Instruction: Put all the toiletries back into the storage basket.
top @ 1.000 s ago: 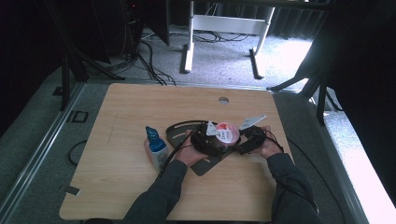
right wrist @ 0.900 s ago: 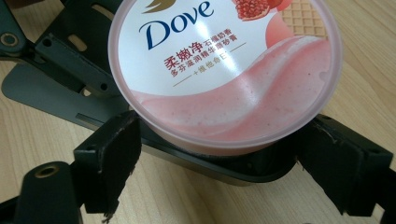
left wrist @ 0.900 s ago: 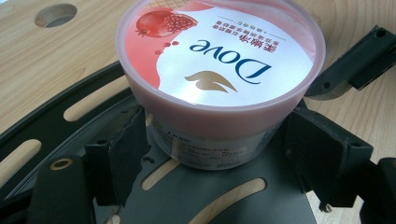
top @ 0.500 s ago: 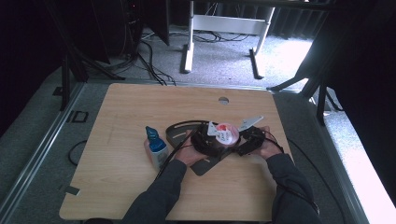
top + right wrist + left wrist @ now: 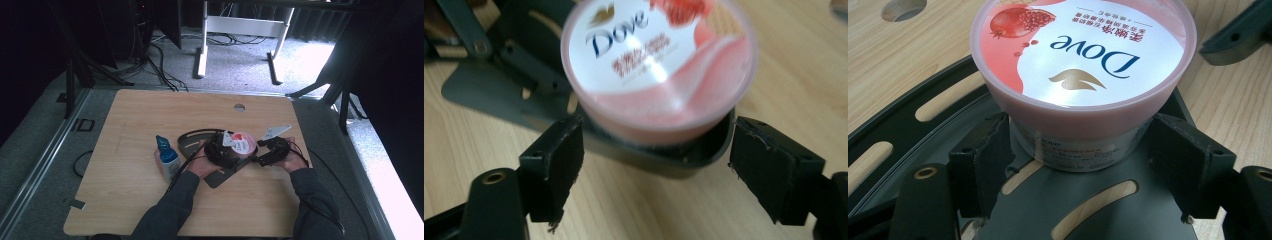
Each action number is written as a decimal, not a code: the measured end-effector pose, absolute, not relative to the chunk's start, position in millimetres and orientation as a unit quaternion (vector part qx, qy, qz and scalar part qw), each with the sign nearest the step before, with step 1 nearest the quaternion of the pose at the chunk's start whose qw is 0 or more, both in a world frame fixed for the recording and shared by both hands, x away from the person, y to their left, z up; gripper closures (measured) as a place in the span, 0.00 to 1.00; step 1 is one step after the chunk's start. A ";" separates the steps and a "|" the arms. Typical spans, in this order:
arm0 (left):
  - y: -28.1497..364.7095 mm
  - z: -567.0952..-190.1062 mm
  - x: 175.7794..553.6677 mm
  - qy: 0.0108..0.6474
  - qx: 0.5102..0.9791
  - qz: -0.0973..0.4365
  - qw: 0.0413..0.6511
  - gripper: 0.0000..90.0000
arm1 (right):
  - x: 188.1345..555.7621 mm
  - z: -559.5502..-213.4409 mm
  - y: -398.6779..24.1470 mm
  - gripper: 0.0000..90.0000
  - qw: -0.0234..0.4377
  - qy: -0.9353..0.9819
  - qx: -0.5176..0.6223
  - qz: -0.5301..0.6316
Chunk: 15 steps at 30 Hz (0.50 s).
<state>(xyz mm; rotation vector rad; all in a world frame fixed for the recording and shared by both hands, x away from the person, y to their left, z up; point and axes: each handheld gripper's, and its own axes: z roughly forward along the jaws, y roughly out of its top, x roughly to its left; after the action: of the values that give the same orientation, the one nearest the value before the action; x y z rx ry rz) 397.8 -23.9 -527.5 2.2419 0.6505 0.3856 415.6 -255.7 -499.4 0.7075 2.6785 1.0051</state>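
A pink Dove jar (image 5: pixel 241 144) with a white pomegranate label stands on a dark slotted metal plate (image 5: pixel 192 142) at the table's middle. My left gripper (image 5: pixel 222 150) reaches it from the left. In the left gripper view the jar's body (image 5: pixel 1083 145) sits between the jaws (image 5: pixel 1080 165), which have just been closing. The pads (image 5: pixel 990 160) are close to its sides, and no firm press shows. My right gripper (image 5: pixel 265 150) comes in from the right. Its jaws (image 5: pixel 654 160) have been closing a little but stand wide, with the blurred jar (image 5: pixel 656 65) just ahead of the tips.
A bottle with a blue cap (image 5: pixel 166 157) stands left of the plate, near my left forearm. A round hole (image 5: pixel 239 107) is in the tabletop farther back. Bare wood (image 5: pixel 140 115) lies beyond and to the left.
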 end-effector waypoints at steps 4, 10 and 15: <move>-24.3 -527.9 397.5 0.254 0.878 0.153 0.376 0.29 | 417.3 -513.3 -260.6 0.22 0.088 0.908 0.252 0.323; -22.9 -527.1 396.6 0.252 0.879 0.148 0.377 0.32 | 417.9 -527.0 -263.0 0.23 0.070 0.909 0.255 0.322; -22.3 -526.7 396.3 0.250 0.879 0.146 0.378 0.35 | 417.1 -528.8 -264.1 0.23 0.071 0.906 0.261 0.326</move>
<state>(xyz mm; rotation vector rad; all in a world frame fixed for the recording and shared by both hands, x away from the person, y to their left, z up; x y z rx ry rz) 396.3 -22.3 -526.7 2.2479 0.6397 0.3725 417.1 -264.1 -528.8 0.7835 2.7244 0.9792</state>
